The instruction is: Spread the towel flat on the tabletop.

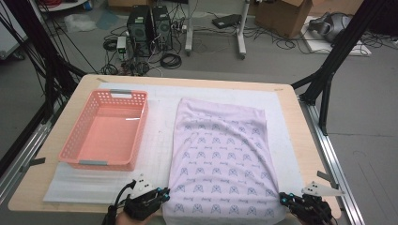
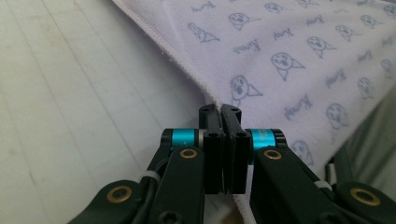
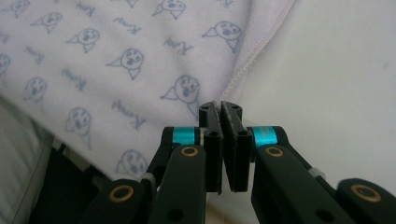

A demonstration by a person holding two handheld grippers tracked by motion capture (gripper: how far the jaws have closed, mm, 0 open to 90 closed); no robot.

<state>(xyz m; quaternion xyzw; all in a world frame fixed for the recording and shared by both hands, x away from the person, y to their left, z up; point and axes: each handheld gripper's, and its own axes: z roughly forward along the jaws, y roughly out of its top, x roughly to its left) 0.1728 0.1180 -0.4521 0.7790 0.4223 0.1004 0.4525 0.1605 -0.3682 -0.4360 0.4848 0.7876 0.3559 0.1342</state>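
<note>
A pale lilac cloth [image 1: 220,154] printed with small blue faces lies spread flat on the white mat, running from mid-table to the near edge. My left gripper [image 1: 164,192] is at its near left corner. In the left gripper view the jaws [image 2: 220,109] are shut with the cloth's [image 2: 289,56] stitched hem pinched between them. My right gripper [image 1: 284,198] is at the near right corner. In the right gripper view the jaws [image 3: 220,106] are shut on the hemmed edge of the cloth [image 3: 116,56].
An empty pink plastic basket [image 1: 96,163] stands on the left half of the white mat [image 1: 155,136]. The wooden table [image 1: 28,187] ends just below both grippers. Black frame posts rise at both sides, and cables and computer cases lie on the floor beyond.
</note>
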